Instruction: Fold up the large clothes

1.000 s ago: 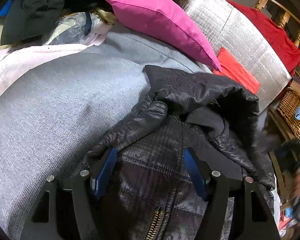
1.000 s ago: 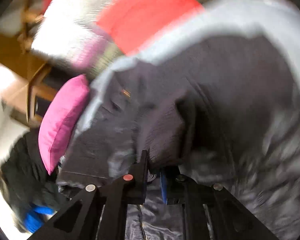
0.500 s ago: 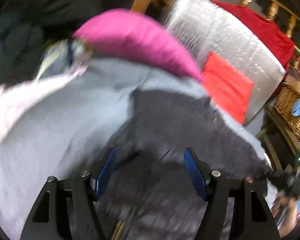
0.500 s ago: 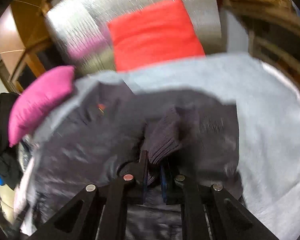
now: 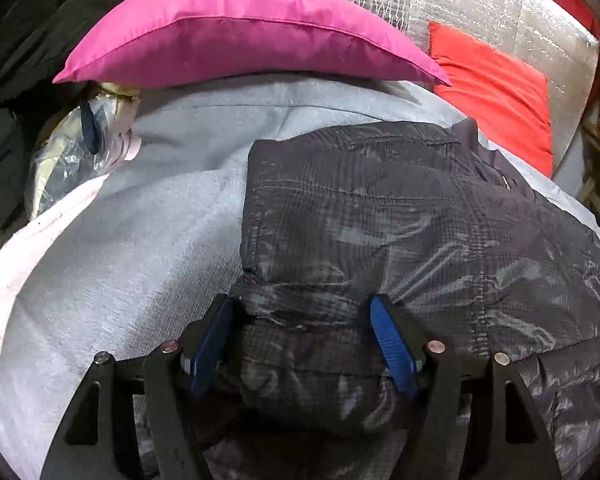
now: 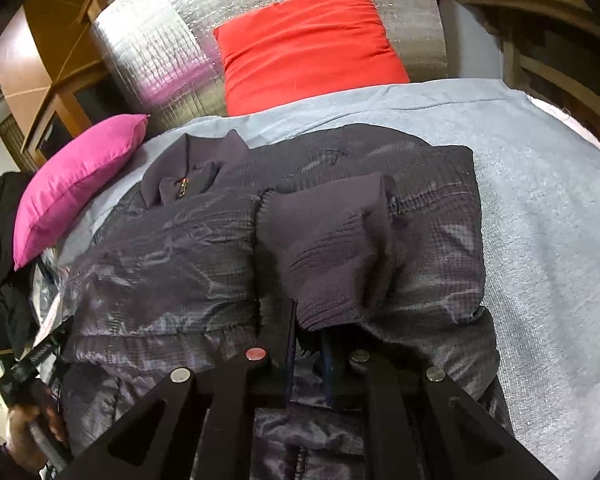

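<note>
Change: dark quilted jacket [image 5: 400, 216], formerly rumpled, now lies flatter on grey blanket [image 5: 140, 240].
Left gripper [image 5: 302, 344]: jaws opening, astride jacket hem.
Right gripper [image 6: 308, 344]: jaws pinching ribbed cuff [image 6: 324, 248].
Pink cushion [image 5: 236, 28]: twelve o'clock.

Black tool [image 5: 302, 320], blue pads [image 5: 392, 350], silver screws

A home bedroom: blanket-covered bed [image 5: 140, 240], pink pillow [image 5: 236, 32], wooden furniture [image 6: 56, 60].

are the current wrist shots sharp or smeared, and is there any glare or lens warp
Left wrist view: sharp, sheen streaks on the dark jacket, pink pillow bowed by fisheye. Right wrist view: also sharp, bright glare on the silver foil sheet, dark vignette at the corners.
</note>
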`<state>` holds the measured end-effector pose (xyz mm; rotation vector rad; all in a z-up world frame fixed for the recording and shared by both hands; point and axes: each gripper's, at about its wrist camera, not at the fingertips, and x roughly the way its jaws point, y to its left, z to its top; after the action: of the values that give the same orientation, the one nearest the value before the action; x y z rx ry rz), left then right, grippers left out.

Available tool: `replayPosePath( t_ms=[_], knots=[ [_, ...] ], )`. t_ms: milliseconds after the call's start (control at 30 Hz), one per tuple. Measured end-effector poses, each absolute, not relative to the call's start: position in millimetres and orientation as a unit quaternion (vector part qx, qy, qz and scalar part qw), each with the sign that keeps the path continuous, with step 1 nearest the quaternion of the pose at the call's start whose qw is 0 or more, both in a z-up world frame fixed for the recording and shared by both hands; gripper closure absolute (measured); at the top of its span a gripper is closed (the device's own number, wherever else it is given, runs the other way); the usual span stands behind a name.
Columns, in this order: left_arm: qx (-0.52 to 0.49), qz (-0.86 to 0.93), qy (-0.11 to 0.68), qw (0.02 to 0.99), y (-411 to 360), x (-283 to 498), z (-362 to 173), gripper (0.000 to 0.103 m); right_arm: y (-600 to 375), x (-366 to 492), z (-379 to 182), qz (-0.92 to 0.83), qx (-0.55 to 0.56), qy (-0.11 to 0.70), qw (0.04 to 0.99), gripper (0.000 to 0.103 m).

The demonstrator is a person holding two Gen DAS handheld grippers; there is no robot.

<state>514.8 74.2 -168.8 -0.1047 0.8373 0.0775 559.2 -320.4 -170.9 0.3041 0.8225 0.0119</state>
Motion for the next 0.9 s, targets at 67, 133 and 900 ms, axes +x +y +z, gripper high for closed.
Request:
replayPosePath(
  t_ms=[67,133,900],
  knots=[
    [-0.034,0.045,0.406,0.912,72.4,513.1,-161.3,0.030,-318.5,560.0,-172.5,0.005,0.136,0.401,0.906,0.092],
    [-0.037,0.045,0.394,0.917,70.3,507.1,-150.2,0.031,-321.5,560.9,-170.5,0.009,0.144,0.405,0.903,0.090],
    [0.040,-0.015,0.375,0.926,-14.8,501.8,-167.6,0.025,-279.5,579.1,-123.1,0.031,0.091,0.373,0.923,0.021]
  ],
)
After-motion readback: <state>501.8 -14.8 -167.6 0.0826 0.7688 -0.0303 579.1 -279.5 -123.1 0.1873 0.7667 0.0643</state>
